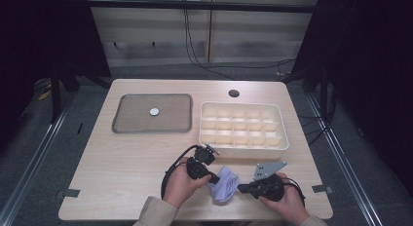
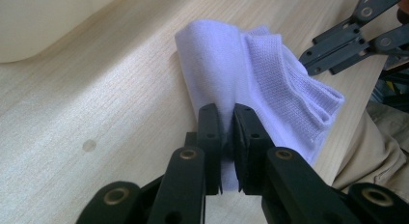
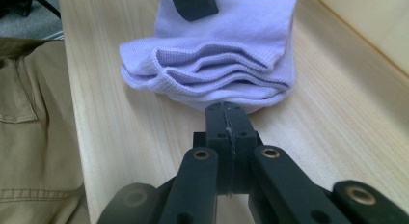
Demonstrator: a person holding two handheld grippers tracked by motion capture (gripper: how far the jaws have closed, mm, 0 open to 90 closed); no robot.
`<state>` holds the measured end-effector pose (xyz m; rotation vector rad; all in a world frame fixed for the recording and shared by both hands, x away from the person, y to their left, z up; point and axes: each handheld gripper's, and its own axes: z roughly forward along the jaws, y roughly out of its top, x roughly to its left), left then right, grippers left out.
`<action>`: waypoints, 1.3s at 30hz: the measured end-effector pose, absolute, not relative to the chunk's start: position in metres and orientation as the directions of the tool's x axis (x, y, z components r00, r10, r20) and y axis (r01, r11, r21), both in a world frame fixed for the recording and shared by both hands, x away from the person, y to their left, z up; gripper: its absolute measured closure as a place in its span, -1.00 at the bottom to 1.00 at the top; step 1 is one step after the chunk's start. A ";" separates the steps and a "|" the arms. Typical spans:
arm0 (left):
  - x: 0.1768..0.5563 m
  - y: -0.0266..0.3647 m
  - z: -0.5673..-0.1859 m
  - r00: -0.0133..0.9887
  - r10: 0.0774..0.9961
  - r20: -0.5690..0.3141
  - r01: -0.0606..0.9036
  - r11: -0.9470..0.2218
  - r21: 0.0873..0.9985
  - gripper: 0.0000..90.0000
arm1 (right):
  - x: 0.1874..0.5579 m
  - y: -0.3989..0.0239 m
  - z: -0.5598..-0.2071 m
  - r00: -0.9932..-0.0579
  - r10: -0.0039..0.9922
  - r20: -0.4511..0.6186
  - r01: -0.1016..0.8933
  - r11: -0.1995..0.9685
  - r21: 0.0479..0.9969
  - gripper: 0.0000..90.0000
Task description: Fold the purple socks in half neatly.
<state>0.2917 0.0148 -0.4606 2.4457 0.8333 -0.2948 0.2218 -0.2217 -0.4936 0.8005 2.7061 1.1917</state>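
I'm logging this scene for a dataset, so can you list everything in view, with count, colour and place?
sock: one, pale lilac, folded, near edge of the table between the two grippers
divided box: one, cream, many empty compartments, right half of the table
tray: one, grey, flat, left half of the table
disc: one, small, white, in the middle of the tray
table: one, light wood, with a round hole near the far edge
left gripper: one, black, jaws shut on a fold of the sock
right gripper: one, black, jaws shut, tips at the sock's edge
hands: two, one around each gripper, beige sleeves
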 end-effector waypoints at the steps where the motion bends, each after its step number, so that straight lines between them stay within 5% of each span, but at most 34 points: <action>1: 0.292 0.015 -0.460 0.789 0.498 -0.360 0.614 -0.671 0.417 0.83 | 0.222 -0.221 -0.494 -0.859 0.493 0.136 0.434 0.562 0.704 1.00; 39: 0.282 0.001 -0.441 0.838 0.446 -0.316 0.545 -0.716 0.436 0.80 | 0.224 -0.211 -0.496 -0.870 0.479 0.120 0.421 0.592 0.687 1.00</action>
